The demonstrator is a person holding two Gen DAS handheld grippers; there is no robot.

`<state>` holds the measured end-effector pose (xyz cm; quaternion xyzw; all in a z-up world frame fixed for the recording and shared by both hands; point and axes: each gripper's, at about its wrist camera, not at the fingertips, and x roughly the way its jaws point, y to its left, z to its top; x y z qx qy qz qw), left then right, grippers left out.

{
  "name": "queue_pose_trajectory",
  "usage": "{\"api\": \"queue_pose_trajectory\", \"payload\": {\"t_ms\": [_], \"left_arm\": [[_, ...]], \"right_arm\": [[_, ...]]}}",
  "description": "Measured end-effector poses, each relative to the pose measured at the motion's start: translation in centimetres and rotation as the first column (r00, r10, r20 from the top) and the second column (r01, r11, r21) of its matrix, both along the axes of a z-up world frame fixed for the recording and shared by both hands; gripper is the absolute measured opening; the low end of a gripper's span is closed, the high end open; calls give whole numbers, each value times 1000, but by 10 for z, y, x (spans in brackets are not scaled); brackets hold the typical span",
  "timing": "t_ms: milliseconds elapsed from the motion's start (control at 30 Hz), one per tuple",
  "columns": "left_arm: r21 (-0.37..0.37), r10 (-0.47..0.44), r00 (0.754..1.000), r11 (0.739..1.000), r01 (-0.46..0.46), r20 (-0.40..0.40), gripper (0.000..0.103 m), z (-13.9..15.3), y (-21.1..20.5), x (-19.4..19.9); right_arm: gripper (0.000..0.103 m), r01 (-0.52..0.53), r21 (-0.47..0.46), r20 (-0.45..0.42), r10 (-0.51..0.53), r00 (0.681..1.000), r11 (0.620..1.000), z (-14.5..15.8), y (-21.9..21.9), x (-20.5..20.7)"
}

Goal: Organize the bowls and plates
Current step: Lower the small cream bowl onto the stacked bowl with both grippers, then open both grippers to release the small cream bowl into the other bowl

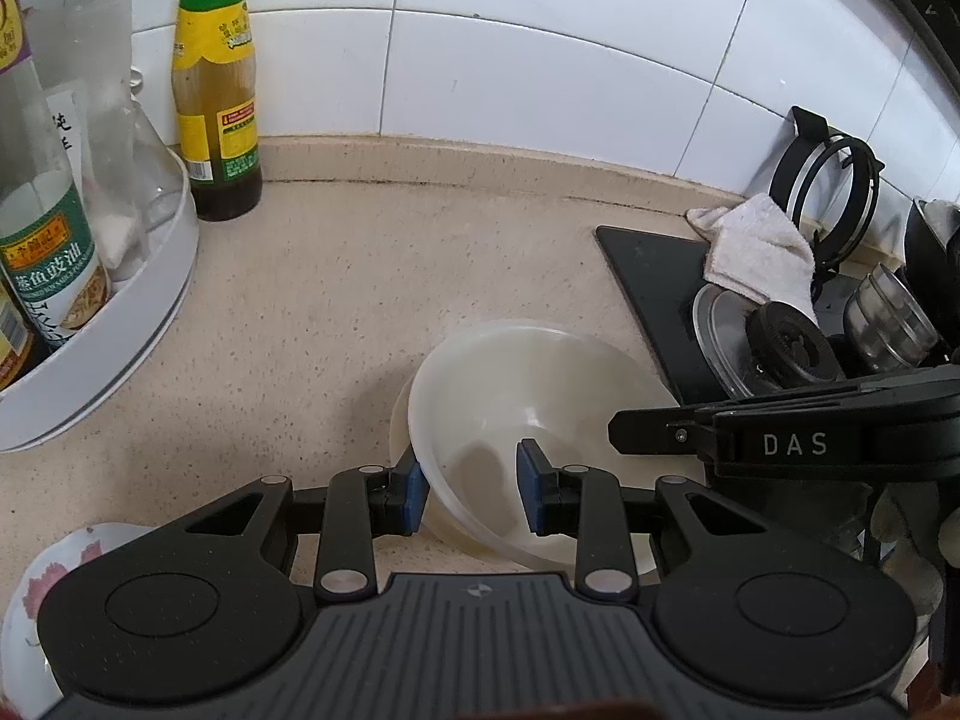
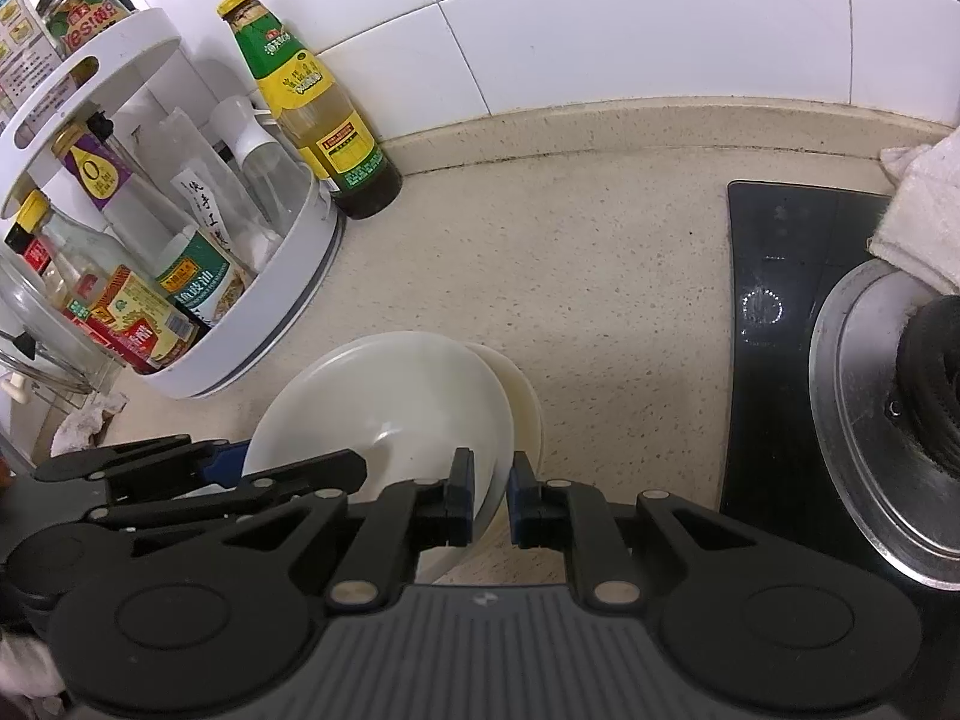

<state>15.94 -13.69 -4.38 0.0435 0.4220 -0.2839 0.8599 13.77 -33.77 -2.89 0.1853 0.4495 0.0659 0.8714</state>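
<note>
A white bowl sits tilted inside a second cream bowl, just above the speckled counter. My left gripper straddles the near left rim. One blue pad lies against the outside and the other is inside the white bowl, closed down on the nested walls. My right gripper is shut on the white bowl's thin rim at the opposite side. The cream bowl's edge passes behind its right finger. The bowls' undersides are hidden.
A white turntable rack full of sauce bottles stands at the left, with a green-capped bottle beside it by the tiled wall. At the right are a black stove and a white cloth. A flowered dish lies at bottom left.
</note>
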Motion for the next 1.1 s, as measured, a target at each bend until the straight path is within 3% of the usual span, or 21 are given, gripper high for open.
{"api": "queue_pose_trajectory", "payload": {"t_ms": [1100], "left_arm": [[29, -17, 1000, 999, 17, 1, 37, -8, -2, 2]], "right_arm": [[15, -15, -84, 20, 16, 1000, 996, 0, 12, 2]]}}
